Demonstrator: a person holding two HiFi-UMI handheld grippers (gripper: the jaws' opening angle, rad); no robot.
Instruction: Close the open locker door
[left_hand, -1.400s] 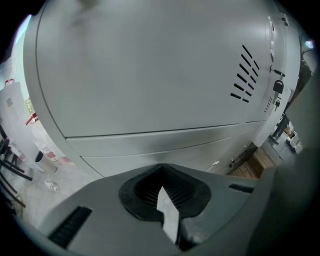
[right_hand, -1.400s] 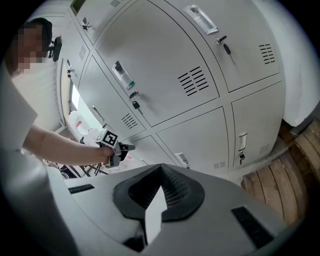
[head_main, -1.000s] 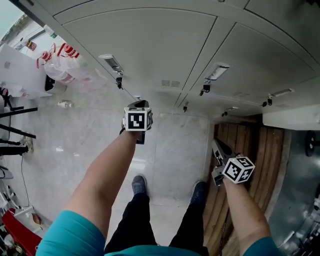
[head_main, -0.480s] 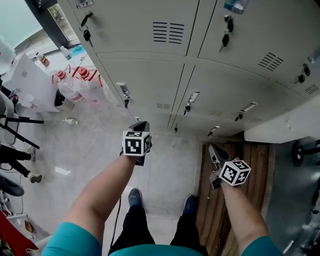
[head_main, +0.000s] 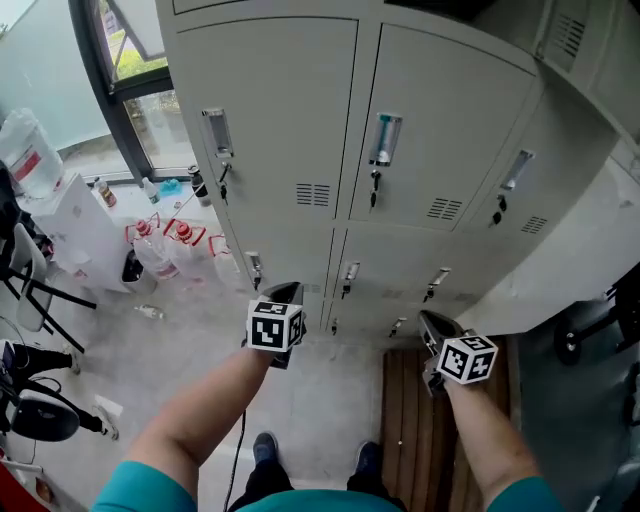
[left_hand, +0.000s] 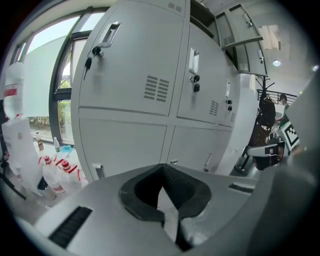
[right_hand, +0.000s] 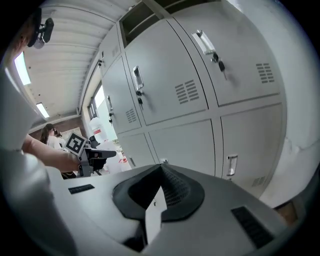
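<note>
A bank of grey lockers (head_main: 300, 130) fills the head view. In its top row a dark open compartment (head_main: 440, 6) shows, and a vented door (head_main: 572, 40) stands swung out at the upper right; the open door (left_hand: 240, 35) also shows in the left gripper view. My left gripper (head_main: 286, 290) (left_hand: 162, 167) is shut and empty, held in the air short of the lower lockers. My right gripper (head_main: 430, 318) (right_hand: 161, 166) is beside it, also shut on nothing. Neither touches a locker.
Large water bottles (head_main: 160, 250) stand on the floor left of the lockers, under a window (head_main: 140, 60). A wooden slat mat (head_main: 420, 420) lies at my right foot. A pale panel (head_main: 580, 250) juts out at the right. Black stands (head_main: 30, 290) crowd the far left.
Both grippers have risen from near the floor to locker height, still shut. The head view has swung up from the tiles to the locker fronts.
</note>
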